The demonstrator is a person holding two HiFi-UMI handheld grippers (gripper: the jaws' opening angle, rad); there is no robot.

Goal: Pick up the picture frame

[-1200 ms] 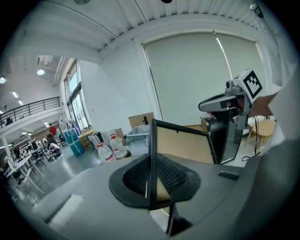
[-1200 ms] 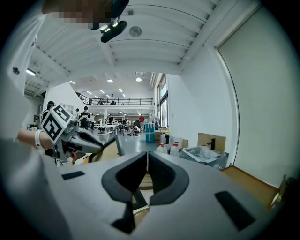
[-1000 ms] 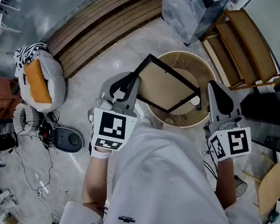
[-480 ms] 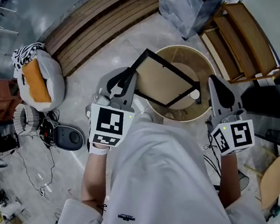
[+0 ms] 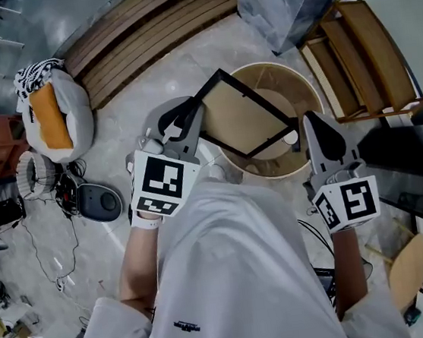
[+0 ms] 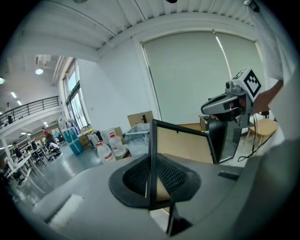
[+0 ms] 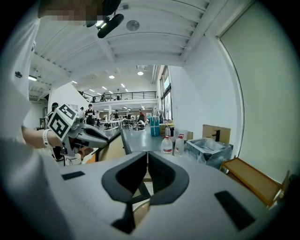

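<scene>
In the head view, we are seeing the picture frame (image 5: 247,118) hanging tilted just above the round tub (image 5: 301,77), not resting in it. The left gripper (image 5: 189,120) is clamping the frame's edge on the tub's left side, and the right gripper (image 5: 315,130) is hovering just beside the corner at the tub's right rim. In the left gripper view, the left gripper (image 6: 151,161) is pinching the thin black bar of the picture frame (image 6: 183,143). The board is standing upright beyond it, towards the right gripper (image 6: 220,105). In the right gripper view, the right gripper (image 7: 146,168) is showing only a hairline slit with nothing clamped in it. A bar of the frame (image 7: 125,140) is passing low behind the slit. We are judging the frame light and stiff, but thin and smooth. With one grip it may swing, so a second hold on the opposite bar is looking wise.
</scene>
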